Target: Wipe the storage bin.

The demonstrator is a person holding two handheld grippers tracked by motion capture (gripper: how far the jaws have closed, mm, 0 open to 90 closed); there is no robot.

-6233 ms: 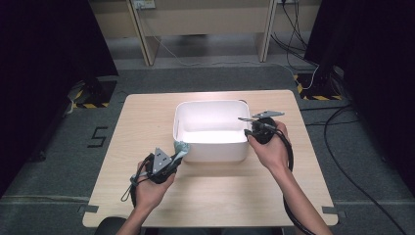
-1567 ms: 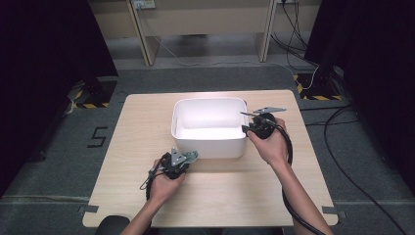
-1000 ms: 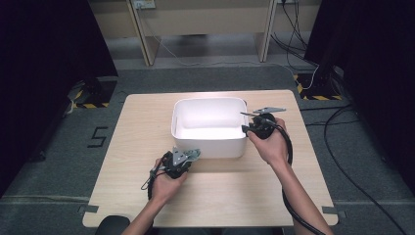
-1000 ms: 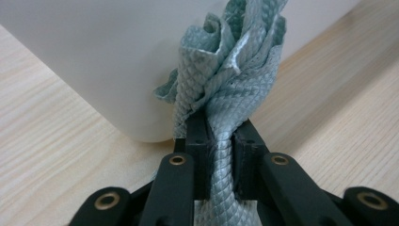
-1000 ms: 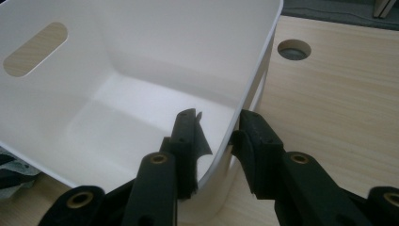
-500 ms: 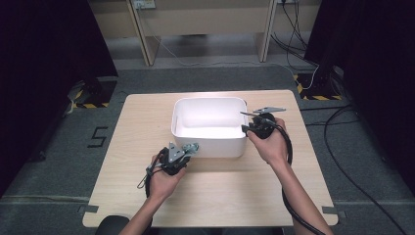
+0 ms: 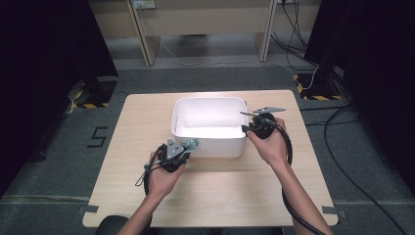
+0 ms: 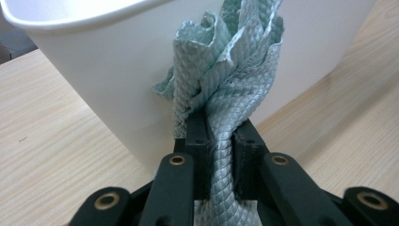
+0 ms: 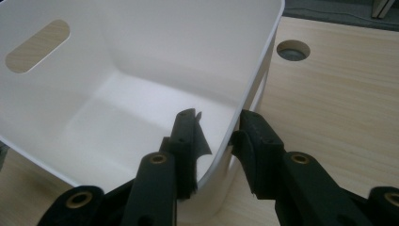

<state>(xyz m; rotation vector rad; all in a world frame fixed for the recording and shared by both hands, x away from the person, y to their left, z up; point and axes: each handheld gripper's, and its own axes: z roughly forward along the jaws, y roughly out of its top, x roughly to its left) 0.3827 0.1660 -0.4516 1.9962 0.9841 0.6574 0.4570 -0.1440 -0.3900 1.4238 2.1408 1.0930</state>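
A white plastic bin stands in the middle of the wooden table. My left gripper is shut on a pale green textured cloth just in front of the bin's near wall. In the left gripper view the cloth bunches up above the jaws of the left gripper, close against the bin's outer wall. My right gripper grips the bin's right wall near its front corner. In the right gripper view the right gripper has one jaw inside and one outside the wall.
The bin is empty inside and has a handle slot in its far wall. A round cable hole sits in the tabletop beyond the bin. Cables trail from my right gripper across the table and floor.
My left hand has lifted the cloth a little, closer to the bin's front wall. The right gripper and the bin have stayed still over the last second.
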